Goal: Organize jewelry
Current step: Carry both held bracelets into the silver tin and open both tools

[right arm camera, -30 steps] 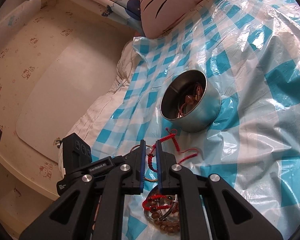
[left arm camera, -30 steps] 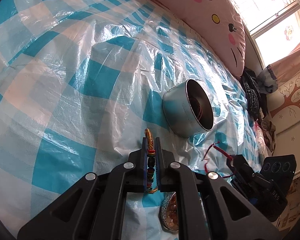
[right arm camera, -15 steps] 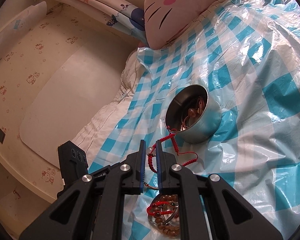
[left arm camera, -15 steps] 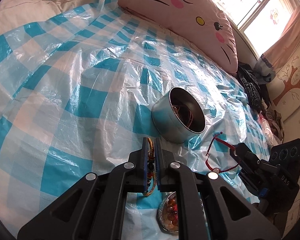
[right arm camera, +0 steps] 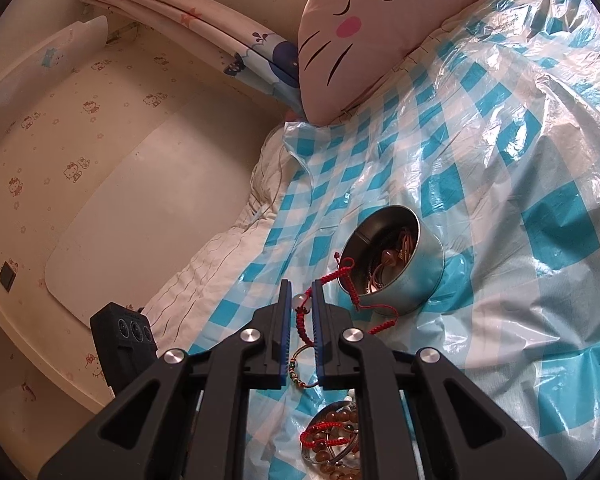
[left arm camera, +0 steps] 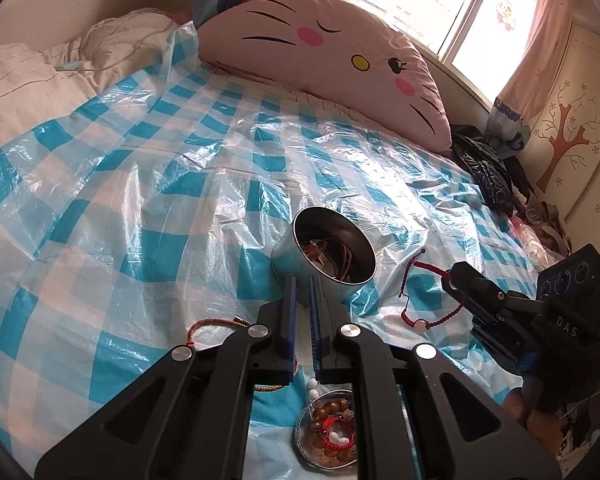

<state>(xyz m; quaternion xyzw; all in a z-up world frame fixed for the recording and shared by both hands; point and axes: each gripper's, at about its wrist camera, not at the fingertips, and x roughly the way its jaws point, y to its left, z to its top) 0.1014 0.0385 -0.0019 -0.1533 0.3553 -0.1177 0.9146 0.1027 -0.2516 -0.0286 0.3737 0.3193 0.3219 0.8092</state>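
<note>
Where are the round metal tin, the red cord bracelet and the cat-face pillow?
Metal tin (left arm camera: pixel 300 256), left wrist view, outer side wall.
Red cord bracelet (right arm camera: pixel 342 274), right wrist view, braided cord beyond the fingers.
Cat-face pillow (left arm camera: pixel 340 40), left wrist view, pink face.

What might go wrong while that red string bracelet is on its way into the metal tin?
1. The right claw pinches only a short stretch of the red bracelet. Its loose ends dangle and might catch on the rim of the tin and drag it.
2. The tin sits on a crinkled plastic sheet over soft bedding, so a nudge could tip it and spill the jewelry inside.
</note>
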